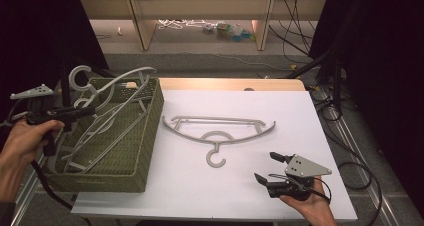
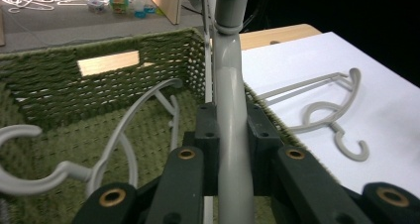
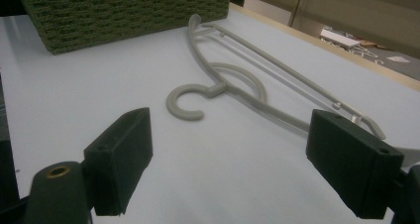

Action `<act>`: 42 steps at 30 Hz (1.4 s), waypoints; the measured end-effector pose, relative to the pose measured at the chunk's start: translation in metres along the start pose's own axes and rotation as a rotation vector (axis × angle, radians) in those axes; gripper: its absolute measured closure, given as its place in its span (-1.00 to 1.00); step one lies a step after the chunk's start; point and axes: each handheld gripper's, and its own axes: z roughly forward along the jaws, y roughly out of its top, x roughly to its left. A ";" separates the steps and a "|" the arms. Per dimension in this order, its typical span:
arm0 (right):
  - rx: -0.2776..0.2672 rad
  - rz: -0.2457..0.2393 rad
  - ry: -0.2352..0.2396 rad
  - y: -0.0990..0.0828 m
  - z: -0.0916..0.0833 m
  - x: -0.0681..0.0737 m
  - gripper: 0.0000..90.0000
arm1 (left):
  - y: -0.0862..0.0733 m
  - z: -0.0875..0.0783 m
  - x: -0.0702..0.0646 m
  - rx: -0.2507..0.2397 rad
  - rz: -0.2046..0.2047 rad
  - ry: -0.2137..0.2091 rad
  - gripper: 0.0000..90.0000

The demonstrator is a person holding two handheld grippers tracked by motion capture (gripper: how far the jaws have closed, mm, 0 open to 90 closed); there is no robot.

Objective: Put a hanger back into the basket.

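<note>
A grey plastic hanger (image 1: 217, 131) lies flat on the white table top (image 1: 280, 111), its hook (image 3: 185, 102) pointing toward the near edge. A green woven basket (image 1: 145, 136) at the left holds several more grey hangers. My left gripper (image 1: 82, 112) is over the basket, shut on the arm of one grey hanger (image 2: 229, 100) that sticks up above the rim. My right gripper (image 1: 267, 168) rests low at the front right, jaws wide open with nothing between them, a short way from the lying hanger's hook.
Another hanger's hook (image 2: 20, 177) lies inside the basket at its left. A wooden board (image 1: 230, 83) edges the far side of the table. Cables and small items litter the floor beyond. Bare white surface stretches around the lying hanger.
</note>
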 end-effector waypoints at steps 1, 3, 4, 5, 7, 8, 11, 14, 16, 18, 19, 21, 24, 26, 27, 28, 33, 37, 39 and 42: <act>0.000 -0.001 0.000 0.000 0.000 0.000 -0.58 | 0.000 0.000 0.002 0.002 0.007 -0.004 0.76; 0.003 0.000 0.001 0.000 0.000 0.000 -0.58 | -0.001 0.002 0.005 0.007 0.007 -0.009 0.76; -0.004 -0.001 -0.002 0.000 0.001 0.001 -0.58 | -0.002 0.003 0.007 0.014 0.009 -0.011 0.76; -0.004 -0.002 0.001 0.000 0.001 0.001 -0.57 | -0.002 0.004 0.009 0.023 0.004 -0.008 0.76; -0.004 -0.003 0.001 0.000 0.001 0.001 -0.57 | -0.004 0.007 0.013 0.033 0.001 -0.008 0.76; -0.002 -0.002 0.000 0.000 0.001 0.001 -0.57 | -0.005 0.008 0.014 0.044 -0.001 -0.001 0.76; 0.003 -0.005 0.001 0.000 0.000 0.000 -0.57 | -0.010 0.010 0.019 0.055 -0.009 -0.001 0.76; 0.000 -0.005 -0.003 0.000 0.000 -0.001 -0.57 | -0.016 0.012 0.022 0.065 -0.006 -0.014 0.76; 0.008 -0.001 0.005 0.000 0.000 -0.001 -0.57 | -0.019 0.014 0.024 0.076 -0.011 -0.021 0.76; 0.008 -0.004 0.004 0.000 0.000 0.000 -0.57 | -0.021 0.017 0.025 0.094 -0.016 -0.016 0.76; 0.010 -0.007 0.004 0.000 0.000 0.000 -0.57 | -0.022 0.018 0.026 0.102 -0.015 -0.016 0.76; 0.010 -0.008 0.007 0.000 0.000 0.000 -0.57 | -0.023 0.022 0.028 0.114 -0.021 -0.016 0.76; 0.012 -0.007 0.006 0.000 0.000 0.000 -0.57 | -0.026 0.027 0.030 0.141 -0.028 -0.014 0.76; 0.011 -0.009 0.006 0.000 0.000 0.000 -0.57 | -0.029 0.031 0.032 0.160 -0.032 -0.013 0.76; 0.017 -0.008 0.005 0.000 0.000 0.000 -0.57 | -0.030 0.033 0.032 0.166 -0.040 -0.010 0.76; 0.022 -0.008 0.004 0.000 -0.001 0.000 -0.57 | -0.031 0.035 0.033 0.170 -0.043 -0.016 0.76; 0.016 -0.008 0.008 -0.001 0.000 -0.001 -0.57 | -0.039 0.042 0.038 0.188 -0.068 -0.032 0.76; 0.016 -0.007 0.009 -0.001 0.000 -0.001 -0.57 | -0.050 0.048 0.044 0.199 -0.094 -0.034 0.76; 0.010 -0.004 0.003 -0.001 0.001 0.000 -0.57 | -0.055 0.051 0.048 0.206 -0.104 -0.031 0.75; 0.018 -0.011 0.008 -0.001 0.000 0.000 -0.57 | -0.061 0.057 0.052 0.209 -0.111 -0.029 0.74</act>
